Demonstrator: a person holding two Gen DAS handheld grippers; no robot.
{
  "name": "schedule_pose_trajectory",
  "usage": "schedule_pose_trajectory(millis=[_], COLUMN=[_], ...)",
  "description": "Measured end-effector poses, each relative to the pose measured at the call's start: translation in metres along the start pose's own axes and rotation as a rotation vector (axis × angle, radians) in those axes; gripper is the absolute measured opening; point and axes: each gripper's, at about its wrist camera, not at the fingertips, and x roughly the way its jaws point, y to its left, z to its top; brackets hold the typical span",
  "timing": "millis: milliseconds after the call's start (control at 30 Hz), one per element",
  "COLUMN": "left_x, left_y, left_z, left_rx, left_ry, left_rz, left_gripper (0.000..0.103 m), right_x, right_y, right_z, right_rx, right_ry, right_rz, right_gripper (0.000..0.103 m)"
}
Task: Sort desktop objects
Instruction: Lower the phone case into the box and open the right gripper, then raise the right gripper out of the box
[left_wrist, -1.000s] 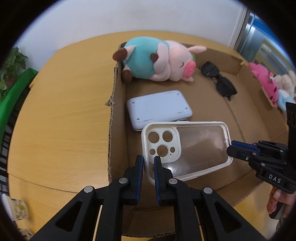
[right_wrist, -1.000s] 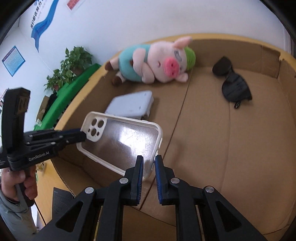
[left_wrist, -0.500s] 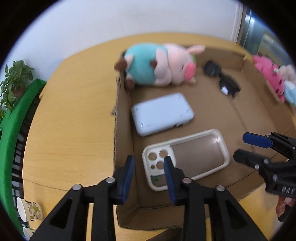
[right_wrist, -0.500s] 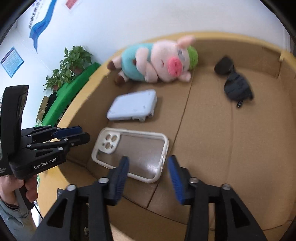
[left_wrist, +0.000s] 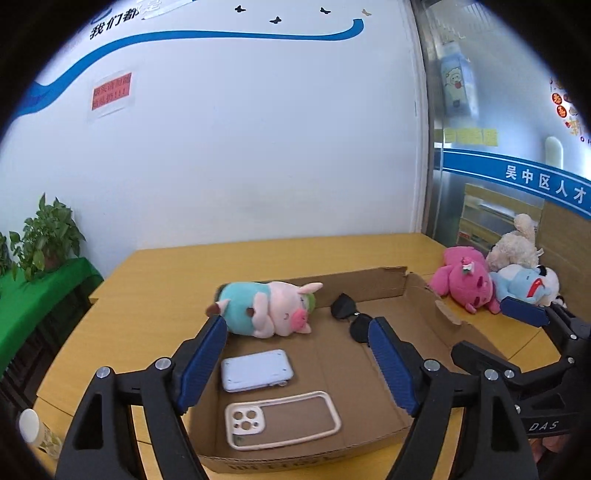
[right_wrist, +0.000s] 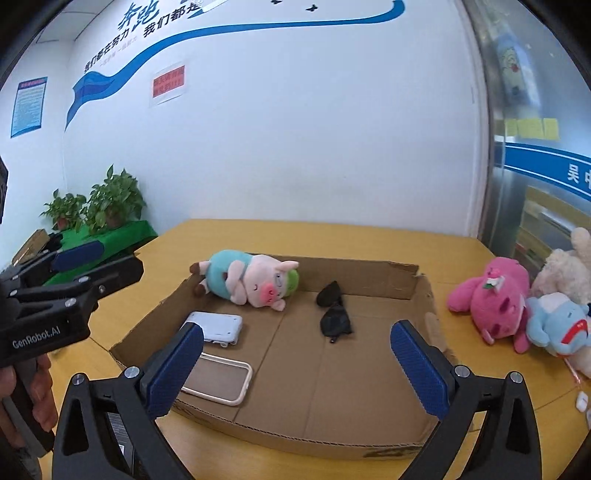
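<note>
A shallow cardboard box (left_wrist: 373, 280) (right_wrist: 295, 439) lies on the wooden table. In it lie a clear phone case with a cream rim (left_wrist: 282, 419) (right_wrist: 221, 376), a pale blue flat device (left_wrist: 256, 369) (right_wrist: 218, 326), a pig plush (left_wrist: 269, 308) (right_wrist: 251, 282) and black sunglasses (left_wrist: 351, 315) (right_wrist: 334, 314). My left gripper (left_wrist: 299, 365) is wide open and empty, held back above the box's near edge. My right gripper (right_wrist: 295, 369) is also wide open and empty above the near edge. Each gripper shows in the other's view.
Several plush toys, one pink (left_wrist: 467, 284) (right_wrist: 495, 299) and one blue (right_wrist: 557, 325), sit on the table right of the box. A paper cup (left_wrist: 35, 430) stands at the table's left corner. Potted plants (right_wrist: 96, 206) on a green stand are at the left.
Both grippers let go of the phone case, which now lies flat in the box. Both opened wide, drew back and tilted up, so the wall is in view.
</note>
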Motion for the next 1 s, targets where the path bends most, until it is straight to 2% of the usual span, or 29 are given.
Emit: schedule_pose_trajectory(millis=[233,633,1000], left_x=[-0.015,-0.025,-0.023], left_y=[-0.018,-0.024,-0.023], left_z=[0.000,-0.002,-0.008], left_rx=[0.000,0.005,-0.001], left_ry=[-0.016,-0.012,0.016], left_rz=[-0.031,-0.030,-0.035], left_gripper=[0.079,0.079,0.079], right_x=[-0.022,-0.040,-0.042], right_y=[-0.023,-0.020,-0.018], right_z=[-0.006,-0.004,-0.007], right_rx=[0.050,0.029,0.013], right_ry=[-0.016,-0.038,-0.022], right_rz=[-0.041,-0.063,-0.072], right_gripper=[0.103,0.103,0.103])
